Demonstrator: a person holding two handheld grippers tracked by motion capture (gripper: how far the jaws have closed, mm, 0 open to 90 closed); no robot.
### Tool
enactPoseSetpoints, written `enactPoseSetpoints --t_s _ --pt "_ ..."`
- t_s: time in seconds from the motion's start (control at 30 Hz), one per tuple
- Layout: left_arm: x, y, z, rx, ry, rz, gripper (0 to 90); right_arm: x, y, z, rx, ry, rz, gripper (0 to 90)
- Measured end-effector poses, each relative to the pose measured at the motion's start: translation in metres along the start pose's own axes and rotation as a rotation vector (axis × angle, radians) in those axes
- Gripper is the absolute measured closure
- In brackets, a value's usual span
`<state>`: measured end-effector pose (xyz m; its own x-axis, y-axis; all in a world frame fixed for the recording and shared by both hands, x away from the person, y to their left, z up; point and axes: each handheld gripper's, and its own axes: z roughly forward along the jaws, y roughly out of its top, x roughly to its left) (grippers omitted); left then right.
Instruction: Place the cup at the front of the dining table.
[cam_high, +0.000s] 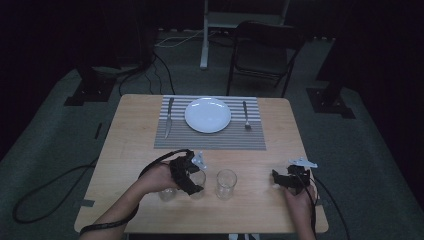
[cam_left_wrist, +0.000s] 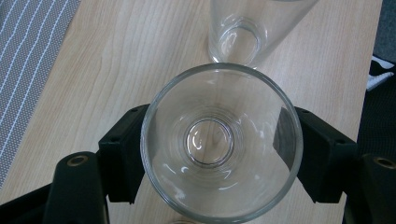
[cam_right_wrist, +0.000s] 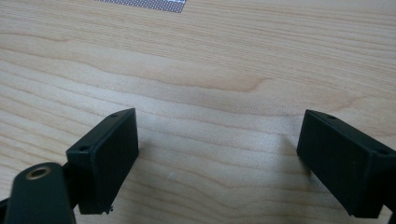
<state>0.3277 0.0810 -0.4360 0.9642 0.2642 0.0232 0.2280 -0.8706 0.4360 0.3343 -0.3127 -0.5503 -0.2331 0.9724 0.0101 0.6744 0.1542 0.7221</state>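
Your table carries a striped placemat at its far side, holding a plate. Near you, your left gripper clamps a glass by its sides, just left of a second glass. Your right gripper rests spread wide apart over bare wood, near right.

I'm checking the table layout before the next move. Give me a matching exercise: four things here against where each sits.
Things:
1. knife
2. fork
3. plate
4. glass between the left gripper's jaws

Places:
A. middle of the striped placemat
B. near edge of the table
C. left of the plate
D. right of the plate

Pairs: 1-C, 2-D, 3-A, 4-B
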Motion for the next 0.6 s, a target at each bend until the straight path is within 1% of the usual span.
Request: enactPoseSetpoints --t_s 0.07,0.13,0.23,0.3,0.33,0.37,0.4,0.43,0.47,0.5,0.53,0.57,0.6 --pt "0.000 0.001 -0.001 -0.008 0.005 -0.003 28.7 0.000 0.000 0.000 0.000 0.000 0.000 12.4" --pt "0.001 0.001 -0.003 -0.021 0.019 -0.004 28.8 0.000 0.000 0.000 0.000 0.000 0.000 12.4" --pt "0.006 0.002 -0.007 -0.038 0.026 -0.037 28.8 0.000 0.000 0.000 0.000 0.000 -0.001 12.5" --pt "0.009 0.003 -0.010 -0.035 0.044 -0.056 28.8 0.000 0.000 0.000 0.000 0.000 0.000 12.4" --pt "0.011 0.003 -0.011 -0.042 0.054 -0.068 28.8 0.000 0.000 0.000 0.000 0.000 -0.001 12.4" --pt "0.016 0.004 -0.013 -0.035 0.073 -0.094 28.8 0.000 0.000 0.000 0.000 0.000 -0.001 12.4" --pt "0.018 0.004 -0.014 -0.035 0.085 -0.095 28.8 0.000 0.000 0.000 0.000 0.000 -0.001 12.4" --pt "0.018 0.004 -0.014 -0.035 0.085 -0.095 28.8 0.000 0.000 0.000 0.000 0.000 -0.001 12.4" --pt "0.021 0.004 -0.015 -0.032 0.094 -0.109 28.8 0.000 0.000 0.000 0.000 0.000 -0.001 12.4" --pt "0.027 0.004 -0.017 -0.039 0.105 -0.130 28.8 0.000 0.000 0.000 0.000 0.000 0.000 12.4" --pt "0.027 0.004 -0.017 -0.039 0.105 -0.130 28.8 0.000 0.000 0.000 0.000 0.000 0.000 12.4" --pt "0.030 0.005 -0.018 -0.042 0.110 -0.146 28.8 0.000 0.000 0.000 0.000 0.000 0.002 12.5" --pt "0.036 0.005 -0.021 -0.047 0.129 -0.157 28.8 0.000 0.000 0.000 0.000 0.000 0.002 12.4"
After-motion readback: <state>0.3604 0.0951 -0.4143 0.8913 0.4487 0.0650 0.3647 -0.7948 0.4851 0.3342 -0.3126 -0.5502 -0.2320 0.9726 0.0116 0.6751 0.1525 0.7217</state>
